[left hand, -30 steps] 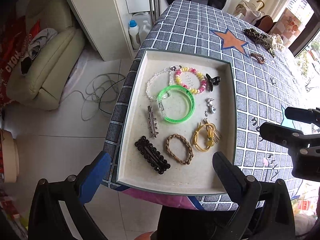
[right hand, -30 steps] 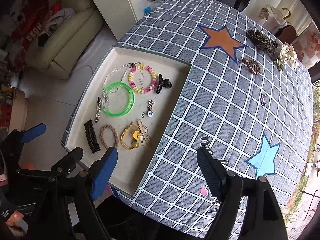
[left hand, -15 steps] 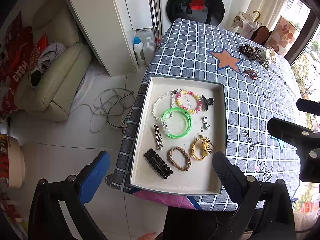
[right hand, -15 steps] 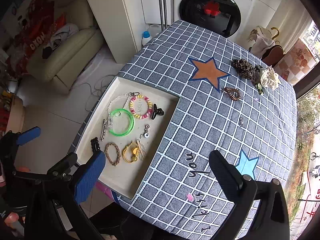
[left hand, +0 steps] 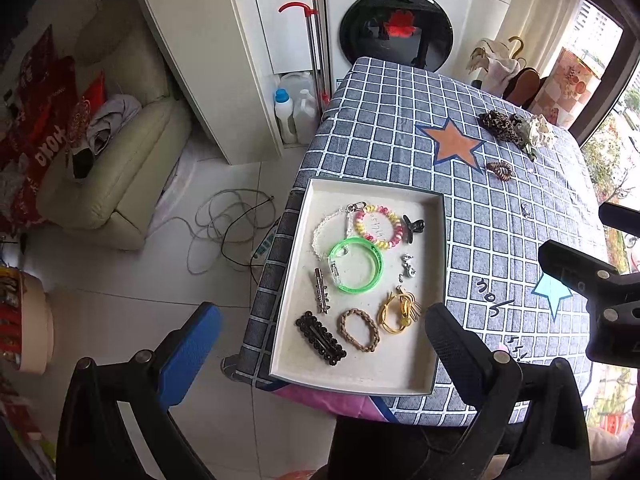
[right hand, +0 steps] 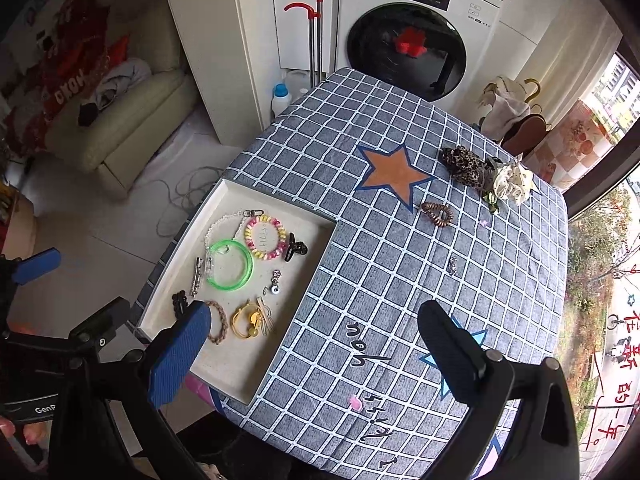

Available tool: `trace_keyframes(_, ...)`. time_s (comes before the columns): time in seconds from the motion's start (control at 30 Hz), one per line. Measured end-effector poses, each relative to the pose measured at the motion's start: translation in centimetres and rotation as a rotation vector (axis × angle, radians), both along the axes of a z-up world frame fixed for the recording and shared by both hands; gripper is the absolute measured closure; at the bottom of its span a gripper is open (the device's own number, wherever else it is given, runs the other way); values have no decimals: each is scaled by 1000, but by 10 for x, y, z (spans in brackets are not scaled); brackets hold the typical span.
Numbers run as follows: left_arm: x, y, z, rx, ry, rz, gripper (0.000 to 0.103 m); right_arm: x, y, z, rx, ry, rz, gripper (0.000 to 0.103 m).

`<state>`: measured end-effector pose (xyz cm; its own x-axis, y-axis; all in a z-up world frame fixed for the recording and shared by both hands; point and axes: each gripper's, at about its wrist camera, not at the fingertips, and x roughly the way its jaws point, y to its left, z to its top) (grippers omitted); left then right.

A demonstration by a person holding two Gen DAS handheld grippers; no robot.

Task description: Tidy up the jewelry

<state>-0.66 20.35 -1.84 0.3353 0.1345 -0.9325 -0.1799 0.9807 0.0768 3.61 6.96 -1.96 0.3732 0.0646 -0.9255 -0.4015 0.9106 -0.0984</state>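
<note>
both the left gripper [left hand: 320, 340] and right gripper [right hand: 316, 340] hover fingers spread wide, holding nothing, above the tray [left hand: 434, 280].

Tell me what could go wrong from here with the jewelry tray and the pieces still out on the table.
1. The tray overhangs the near table edge; a nudge from either gripper could tip it off.
2. The small silver piece on the checked cloth is easy to miss or pinch badly.
3. In the tray, the green bangle overlaps the white bead chain; lifting one may drag the other.
</note>
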Motion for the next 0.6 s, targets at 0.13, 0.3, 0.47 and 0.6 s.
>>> trace_keyframes(0.13,2,-4,1,14,1,-9,0,2,-1,0,-4,-1,-3,0)
trace_keyframes(0.3,4,-8,2,22,0,-20,0,2,-1,0,-5,-1,-2,0)
trace_keyframes(0.47,5,-9,2,33,4,-19,0,4,-1,-1,-1,6,-4,0)
trace_keyframes(0.6,5,-10,1,39,7,-22,0,4,-1,-1,-2,6,-2,0)
